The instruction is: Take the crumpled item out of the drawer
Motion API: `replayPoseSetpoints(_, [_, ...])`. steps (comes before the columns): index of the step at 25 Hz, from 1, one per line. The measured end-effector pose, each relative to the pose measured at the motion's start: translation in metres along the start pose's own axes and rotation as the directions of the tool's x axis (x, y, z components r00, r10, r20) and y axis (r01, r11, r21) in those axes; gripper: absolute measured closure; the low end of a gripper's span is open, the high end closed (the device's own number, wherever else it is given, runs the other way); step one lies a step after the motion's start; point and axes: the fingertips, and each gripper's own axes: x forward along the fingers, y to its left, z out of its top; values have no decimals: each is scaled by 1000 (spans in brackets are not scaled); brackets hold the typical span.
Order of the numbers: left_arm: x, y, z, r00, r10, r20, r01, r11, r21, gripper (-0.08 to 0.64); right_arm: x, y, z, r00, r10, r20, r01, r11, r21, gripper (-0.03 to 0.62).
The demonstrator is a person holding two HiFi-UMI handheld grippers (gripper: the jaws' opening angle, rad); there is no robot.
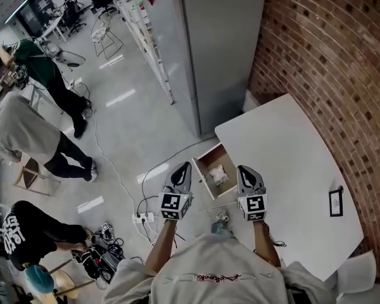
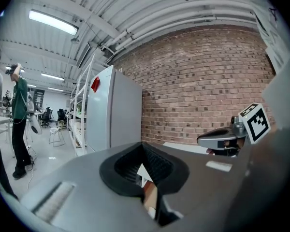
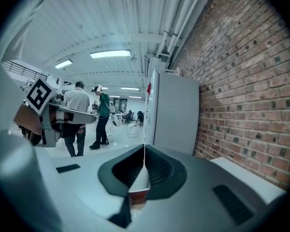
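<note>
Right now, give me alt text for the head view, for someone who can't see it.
From above, a person holds a left gripper and right gripper, both shut, beside an open drawer holding a crumpled white item. The drawer sticks out of a white table by a brick wall; a grey cabinet and other people are beyond.

The crumpled item (image 1: 218,173) and table (image 1: 285,163) are white, the drawer (image 1: 206,170) tan, the wall (image 1: 342,62) red-brown brick

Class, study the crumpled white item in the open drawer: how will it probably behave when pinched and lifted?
The crumpled item looks like creased white paper or cloth, so it is probably light and would squash when pinched. Its irregular folds suggest it will not roll. It seems to lie loose in the drawer, so a push would likely slide it.
</note>
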Motion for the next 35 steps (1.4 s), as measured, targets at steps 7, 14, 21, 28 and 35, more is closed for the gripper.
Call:
replayPoseSetpoints(7, [40, 6, 27, 999, 47, 25, -48, 999, 16, 569, 31, -33, 15, 998, 48, 29, -47, 999, -18, 578])
replayPoseSetpoints(14, [56, -5, 18, 998, 56, 2, -56, 998, 28, 569, 45, -42, 11, 995, 96, 39, -96, 995, -4, 578])
replayPoseSetpoints(21, [62, -15, -6, 997, 61, -56, -62, 998, -10, 569, 50, -43, -16, 992, 124, -5, -124, 992, 24, 579])
replayPoseSetpoints(28, [65, -18, -33, 995, 29, -98, -32, 999, -29, 569, 55, -30, -36, 987, 148, -57, -146, 988, 40, 578])
replayPoseSetpoints(35, [78, -15, -59, 992, -33, -122, 25, 997, -67, 569, 70, -17, -58, 985, 135, -110, -129, 990, 55, 578])
